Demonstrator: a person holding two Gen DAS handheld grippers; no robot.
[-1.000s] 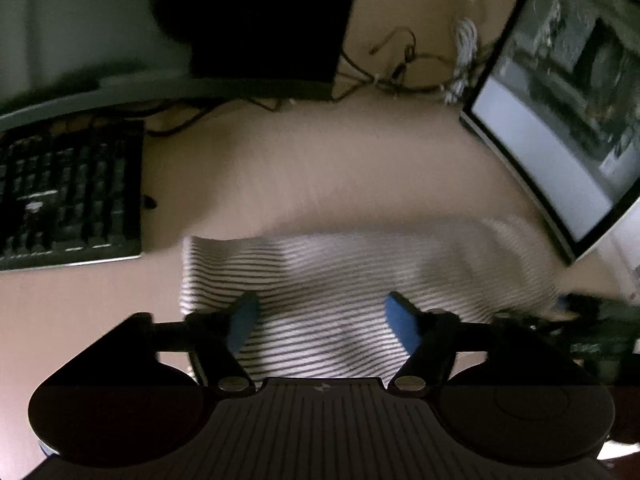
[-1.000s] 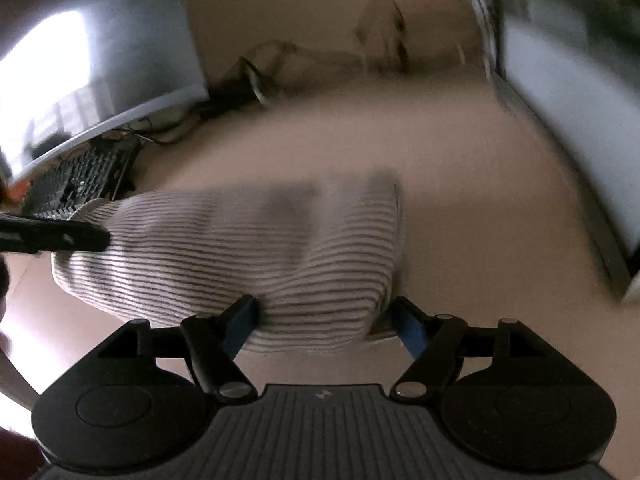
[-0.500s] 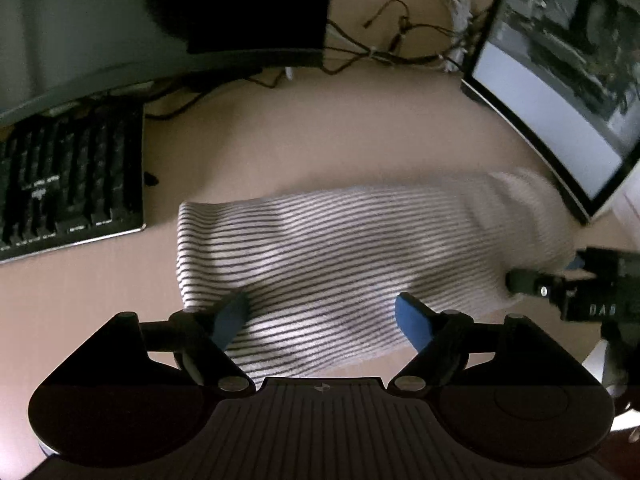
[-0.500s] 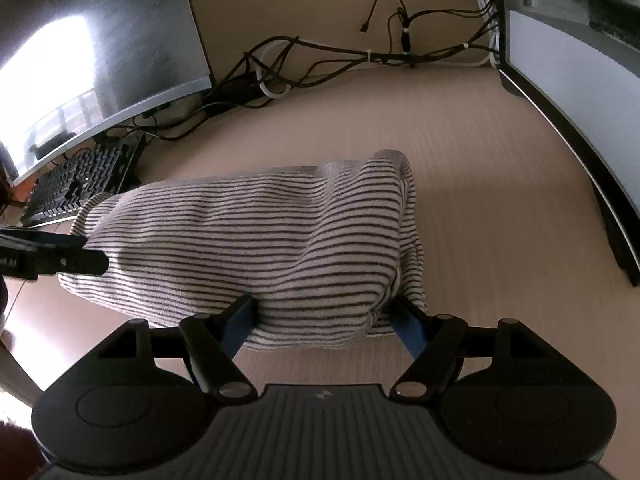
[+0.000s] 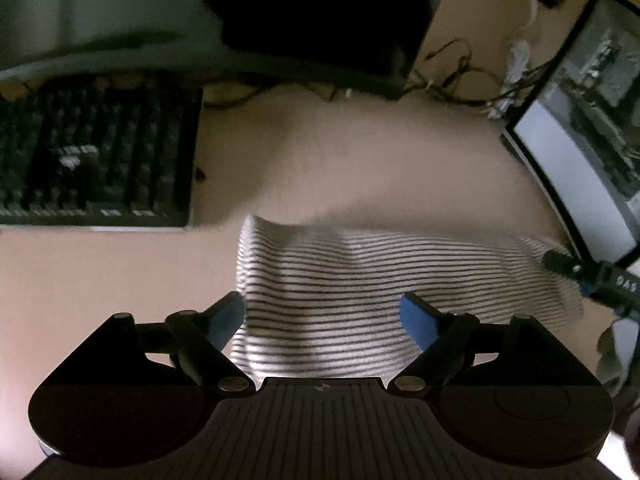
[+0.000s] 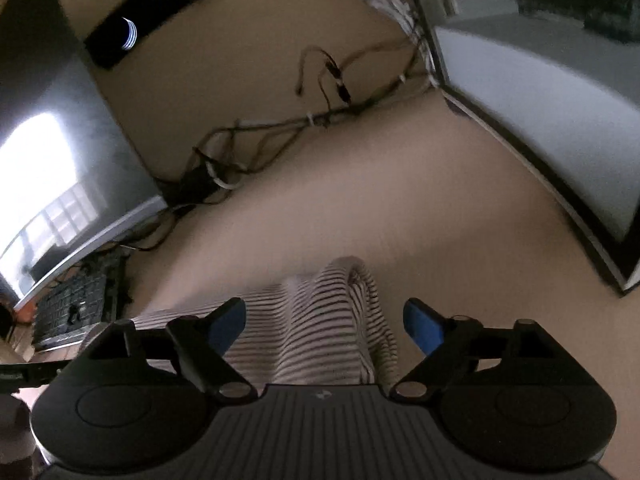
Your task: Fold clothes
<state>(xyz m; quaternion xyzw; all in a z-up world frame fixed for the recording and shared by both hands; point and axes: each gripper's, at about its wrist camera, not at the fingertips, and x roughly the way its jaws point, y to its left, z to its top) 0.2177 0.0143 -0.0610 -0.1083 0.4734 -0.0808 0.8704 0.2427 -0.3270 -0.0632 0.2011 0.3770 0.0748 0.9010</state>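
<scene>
Now we hold both grippers spread above the striped cloth.
Our left gripper (image 5: 323, 316) tilts steeply down, jaws just widened, the folded striped cloth (image 5: 384, 288) under the gap, pads clear of it. Our right gripper (image 6: 324, 322) slants lower, its jaws just opened too, the cloth's end bunched between them, untouched. On the counter (image 5: 360, 160) a keyboard (image 5: 92, 160) lies at ten o'clock, a monitor (image 5: 580, 152) at two, cables (image 6: 280, 128) at twelve.
</scene>
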